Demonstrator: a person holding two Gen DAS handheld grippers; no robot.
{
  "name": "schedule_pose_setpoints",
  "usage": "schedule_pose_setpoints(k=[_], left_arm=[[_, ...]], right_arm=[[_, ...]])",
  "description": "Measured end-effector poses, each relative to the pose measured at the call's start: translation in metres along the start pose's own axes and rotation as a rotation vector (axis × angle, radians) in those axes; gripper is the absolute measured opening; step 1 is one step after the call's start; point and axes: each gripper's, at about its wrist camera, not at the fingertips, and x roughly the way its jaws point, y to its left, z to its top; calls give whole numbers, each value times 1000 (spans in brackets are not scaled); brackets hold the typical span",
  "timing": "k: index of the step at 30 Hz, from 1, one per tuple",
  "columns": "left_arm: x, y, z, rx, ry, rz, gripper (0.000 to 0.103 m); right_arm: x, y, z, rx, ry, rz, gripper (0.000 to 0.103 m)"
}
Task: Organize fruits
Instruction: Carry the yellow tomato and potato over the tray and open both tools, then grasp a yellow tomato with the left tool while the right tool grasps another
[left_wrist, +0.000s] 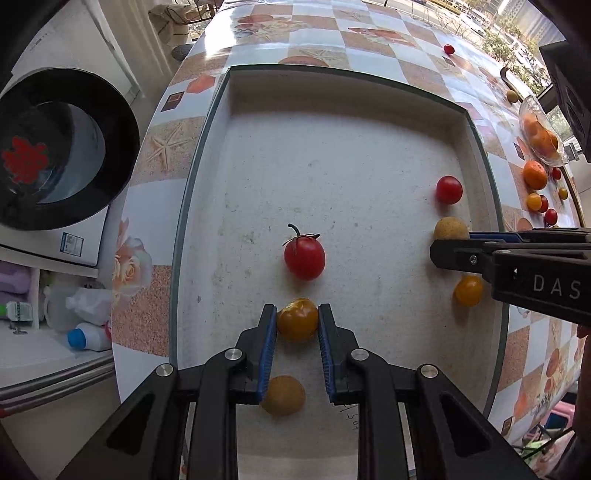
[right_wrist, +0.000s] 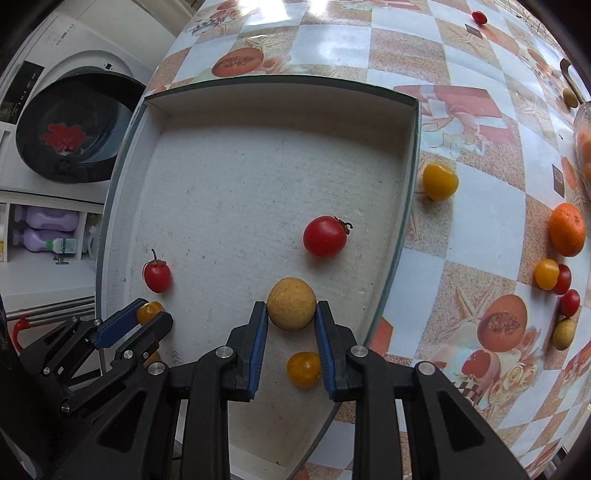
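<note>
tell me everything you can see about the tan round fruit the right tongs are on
The tan fruit is a small ball with a matte, finely speckled, sandy skin, and no stem or leaf shows. It sits low in the white tray, near its right wall. The right tongs are shut on it, a blue pad on each side. A red tomato lies beyond it and a yellow tomato nearer the camera, neither touching it.

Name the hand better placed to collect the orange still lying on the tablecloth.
Right. The orange lies outside the tray on the right hand-held gripper side, though it must first release its tan fruit.
</note>
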Motion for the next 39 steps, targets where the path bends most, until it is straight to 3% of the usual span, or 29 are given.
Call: schedule_pose_setpoints(k=[2,4,5,6,10,12,15,24,33,39], left_arm=[[0,0,-1,8,-2,12,25],[1,0,-1,9,-5,39,55],[-2,0,-2,5,-26,52,77],[-6,0,-3,4,-52,58,79],[-11,1,-2,24,-50,53,79],[-13,0,-1,29,-42,55,79],[-19,0,1,23,-42,53,79],[-46,-40,11,99,-87,52,79],[-67,-127,29,238,-152,-14,79],[-50,-189,43,312,-144,-36,79]], right_arm=[[0,-1,0,3,3,2,29],[0,-3,1,12,10,18,30],[0,-3,2,16,14,23,33],[-1,-5,2,19,13,24,38],[-18,-1,2,14,-25,33,53],[-29,-1,2,16,-56,38,71],[-48,-7,-1,35,-98,55,80],[-77,-71,-32,182,-141,32,81],[-93,-179,-86,411,-155,-29,81],[-98,-240,-107,520,-157,-61,81]])
